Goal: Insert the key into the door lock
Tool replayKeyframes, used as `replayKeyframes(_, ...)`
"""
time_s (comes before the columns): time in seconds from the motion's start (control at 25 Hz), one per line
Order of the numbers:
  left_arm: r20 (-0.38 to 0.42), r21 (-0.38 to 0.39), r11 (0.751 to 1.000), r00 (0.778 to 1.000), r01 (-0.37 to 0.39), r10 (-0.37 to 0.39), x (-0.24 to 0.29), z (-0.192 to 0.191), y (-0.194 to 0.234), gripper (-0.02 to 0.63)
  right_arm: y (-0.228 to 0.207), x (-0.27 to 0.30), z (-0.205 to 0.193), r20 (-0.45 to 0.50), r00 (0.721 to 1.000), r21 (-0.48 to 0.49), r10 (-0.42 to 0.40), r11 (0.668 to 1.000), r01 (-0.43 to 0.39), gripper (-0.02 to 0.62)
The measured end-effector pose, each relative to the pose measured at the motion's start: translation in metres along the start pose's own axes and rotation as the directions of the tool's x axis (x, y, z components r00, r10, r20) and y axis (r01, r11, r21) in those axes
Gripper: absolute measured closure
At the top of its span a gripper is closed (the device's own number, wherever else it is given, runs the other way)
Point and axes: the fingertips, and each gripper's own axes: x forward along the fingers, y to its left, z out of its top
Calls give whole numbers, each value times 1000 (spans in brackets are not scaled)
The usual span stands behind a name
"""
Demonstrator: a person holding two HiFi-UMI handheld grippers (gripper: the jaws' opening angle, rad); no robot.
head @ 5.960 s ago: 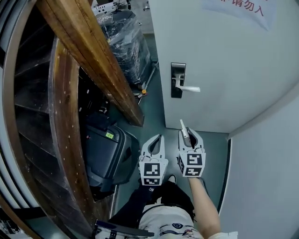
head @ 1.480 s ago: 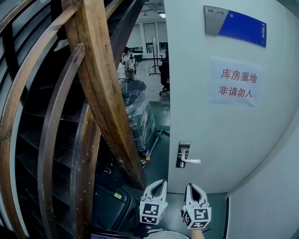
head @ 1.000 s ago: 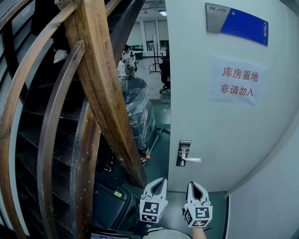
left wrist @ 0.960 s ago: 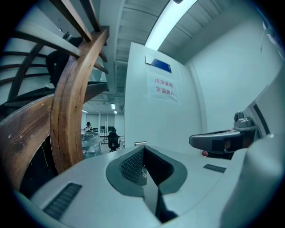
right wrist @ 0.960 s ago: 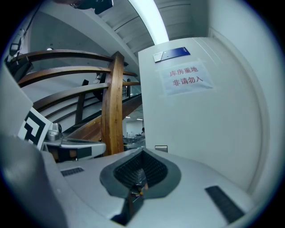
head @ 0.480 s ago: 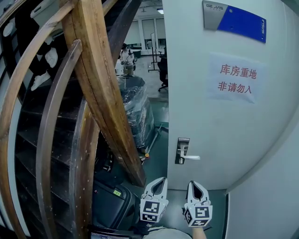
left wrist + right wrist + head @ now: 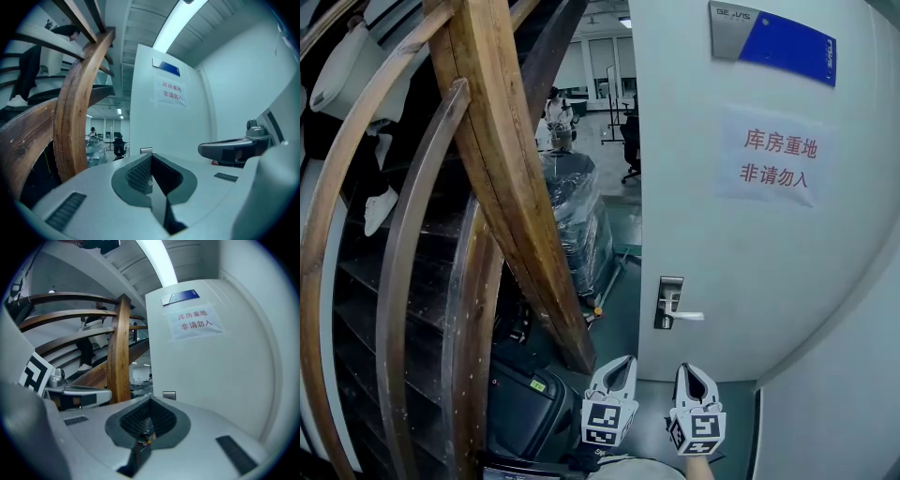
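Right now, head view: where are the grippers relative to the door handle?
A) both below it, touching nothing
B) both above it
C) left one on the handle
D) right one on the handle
A: in the head view the left gripper and right gripper sit side by side at the bottom of the picture, under the handle and clear of it.

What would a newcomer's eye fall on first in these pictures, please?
The white door fills the right of the head view, with a red-lettered paper notice under a blue-and-grey plaque and a lever handle low on its left edge. A curved wooden stair rail sweeps down the left. At the bottom sit the left gripper, shut and empty, and the right gripper, shut on a key.
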Motion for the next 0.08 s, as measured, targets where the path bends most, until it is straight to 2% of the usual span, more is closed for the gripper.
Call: replayKeyframes(0.08,-3,0,1000,1000,-1,1,-1,-1,-1,603,0,-1,0,-1,1000,0,1,1000,-1,591)
